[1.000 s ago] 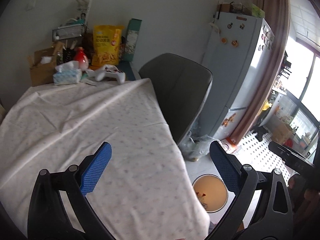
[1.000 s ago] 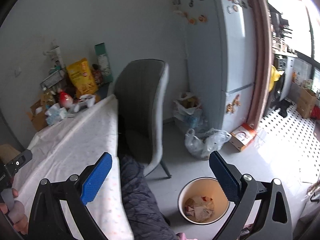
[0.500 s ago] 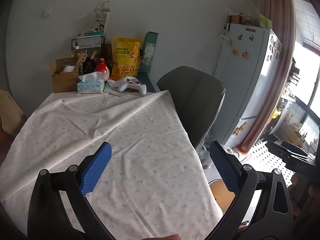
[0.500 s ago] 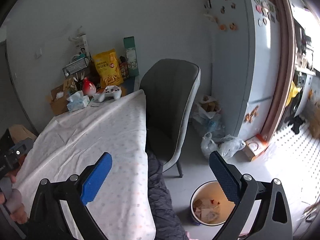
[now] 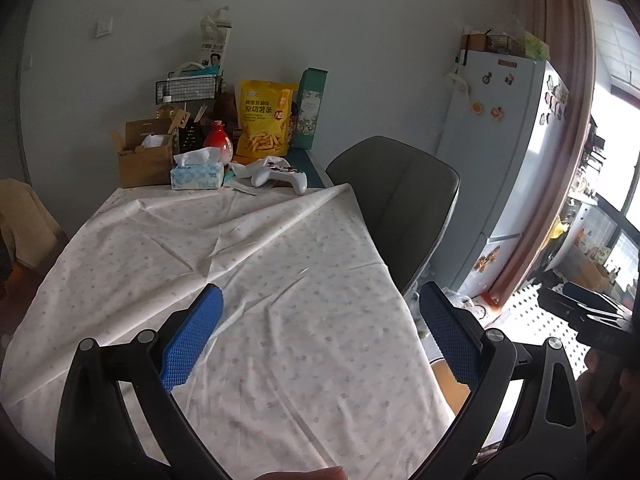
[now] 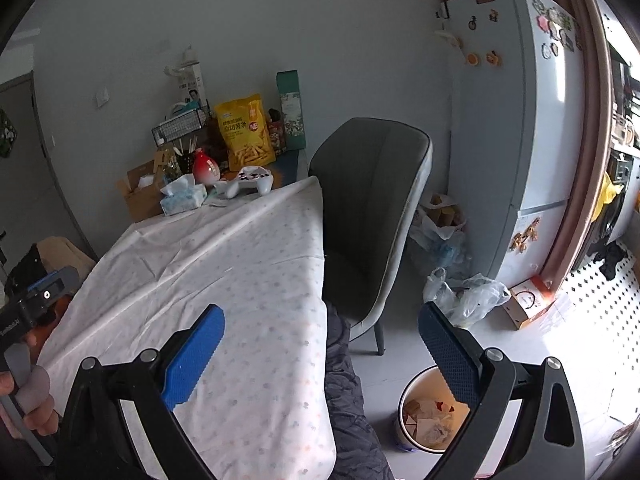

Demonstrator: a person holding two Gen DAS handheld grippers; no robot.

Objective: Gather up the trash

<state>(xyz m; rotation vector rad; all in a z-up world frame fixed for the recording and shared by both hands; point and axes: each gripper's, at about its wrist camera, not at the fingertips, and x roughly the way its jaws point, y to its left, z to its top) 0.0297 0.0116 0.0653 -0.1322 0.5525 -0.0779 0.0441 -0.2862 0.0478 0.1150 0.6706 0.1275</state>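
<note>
My left gripper [image 5: 320, 336] hangs open over the near part of a table with a white dotted cloth [image 5: 224, 264], nothing between its blue pads. My right gripper [image 6: 320, 348] is open too, held above the table's right edge and the floor. A round bin [image 6: 424, 420] with crumpled paper scraps inside stands on the floor at the lower right; in the left wrist view only a sliver of the bin [image 5: 452, 384] shows past the cloth. A crumpled white wrapper [image 5: 240, 178] lies at the far end beside a white game controller [image 5: 280, 174].
The far end holds a tissue box [image 5: 198, 174], a cardboard box [image 5: 144, 156], a yellow snack bag [image 5: 264, 124] and a red-white bottle [image 5: 218, 144]. A grey chair [image 6: 368, 208] stands right of the table. Plastic bags [image 6: 460, 292] and a fridge [image 6: 508, 120] lie beyond.
Both grippers have lifted and tilted up and back, bringing more of the table and its far end into view. The bin has slid lower in both views. Both stay open.
</note>
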